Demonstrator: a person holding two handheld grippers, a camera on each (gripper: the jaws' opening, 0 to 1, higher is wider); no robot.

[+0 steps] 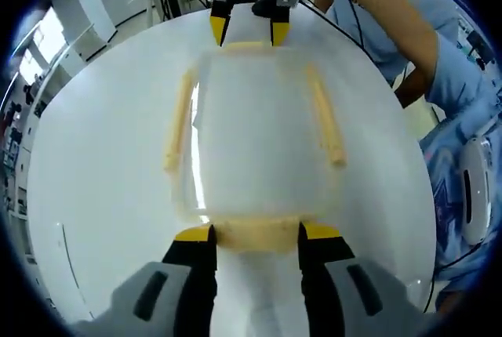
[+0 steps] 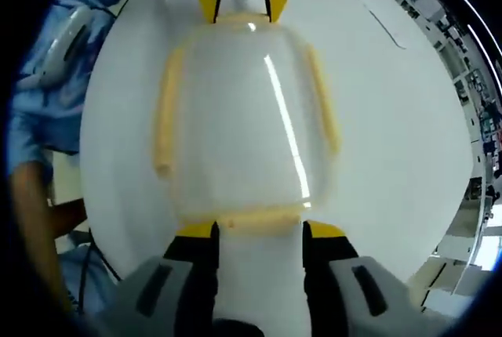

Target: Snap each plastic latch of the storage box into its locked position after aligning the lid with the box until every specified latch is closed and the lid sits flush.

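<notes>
**Both grippers at the end latches**

The translucent storage box [image 1: 255, 145] sits mid-way on the round white surface [image 1: 94, 196], lid on, pale yellow latches along its sides. It looks light, stiff and slick; I'd press at the latches, not the lid. The left gripper [image 1: 256, 233] and right gripper [image 2: 259, 230] stand spread, jaws straddling opposite end latches [image 1: 255, 235], grasping nothing firmly.

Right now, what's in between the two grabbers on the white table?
The clear storage box with its lid on lies between them. In the left gripper view, the left gripper is at its near yellow latch, the right gripper at its far end.
</notes>
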